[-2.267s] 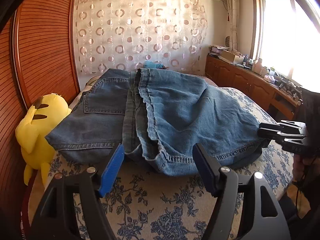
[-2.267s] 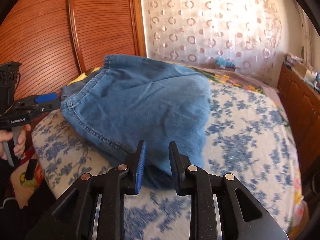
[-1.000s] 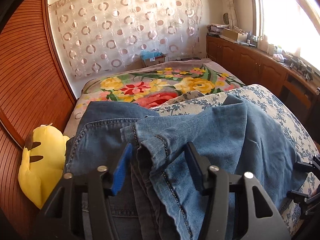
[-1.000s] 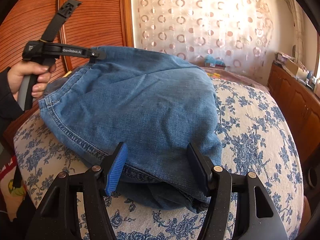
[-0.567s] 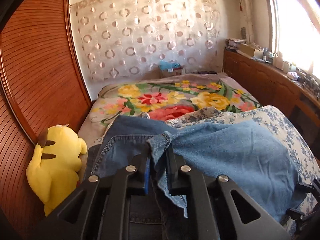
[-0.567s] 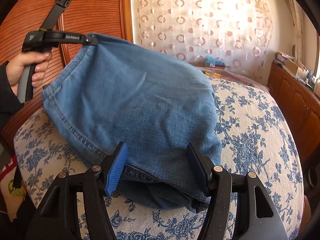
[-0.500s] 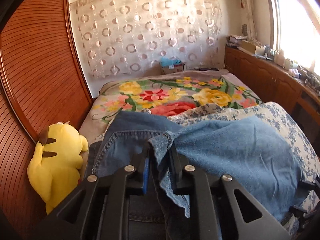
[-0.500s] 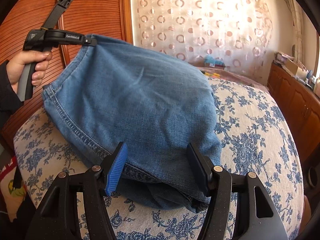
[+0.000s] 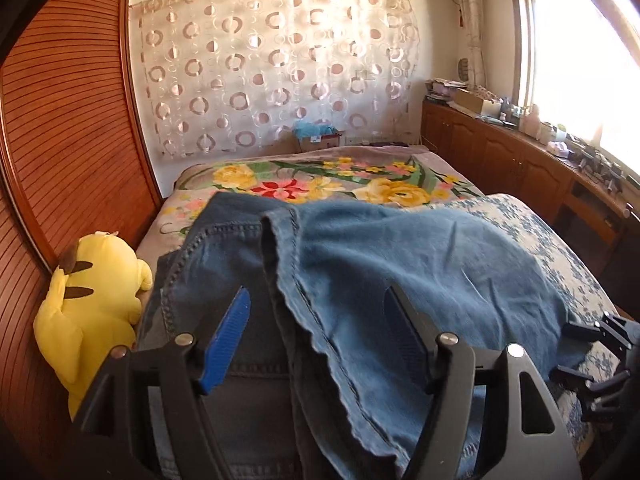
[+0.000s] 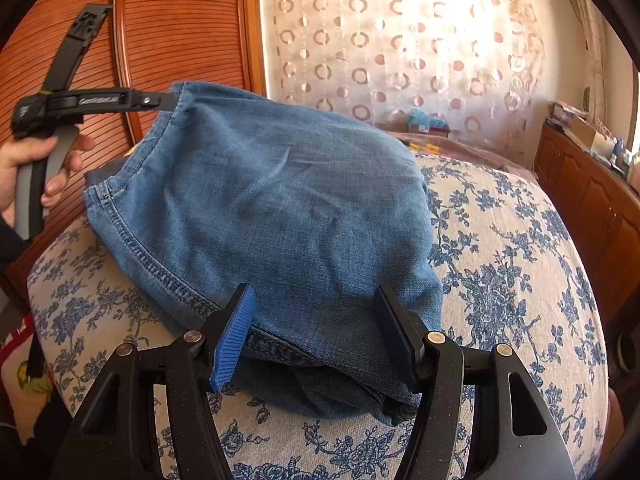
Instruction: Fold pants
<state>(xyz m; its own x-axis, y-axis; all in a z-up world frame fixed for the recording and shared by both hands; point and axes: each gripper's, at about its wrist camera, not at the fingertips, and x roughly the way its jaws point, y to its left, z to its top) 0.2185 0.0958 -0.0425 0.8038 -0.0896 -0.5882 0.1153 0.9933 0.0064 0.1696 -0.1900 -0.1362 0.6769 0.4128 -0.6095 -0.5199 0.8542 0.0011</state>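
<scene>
Blue jeans (image 9: 400, 264) lie folded on the bed, the lighter leg layer over the darker waist part. My left gripper (image 9: 316, 336) hangs over the folded-over hem edge. Its jaws are opening, and the hem lies loose between the fingers with neither pad pressing on it. From the right wrist view, the left gripper (image 10: 160, 100) is held by a hand (image 10: 40, 160) at the far-left corner of the jeans (image 10: 280, 200). My right gripper (image 10: 316, 336) stands open astride the near folded edge, its pads clear of the cloth. It also shows as the right gripper (image 9: 592, 344) at the jeans' right end.
A yellow plush toy (image 9: 92, 292) leans on the ribbed wooden panel (image 9: 60, 160) at the left. The bed has a blue-flowered cover (image 10: 500, 260) and a bright floral blanket (image 9: 320, 184) beyond. Wooden cabinets (image 9: 500, 160) run along the right under the window.
The left gripper, shut on the jeans hem half a second ago, has spread its fingers and let the hem drop between them. The right gripper has not moved.
</scene>
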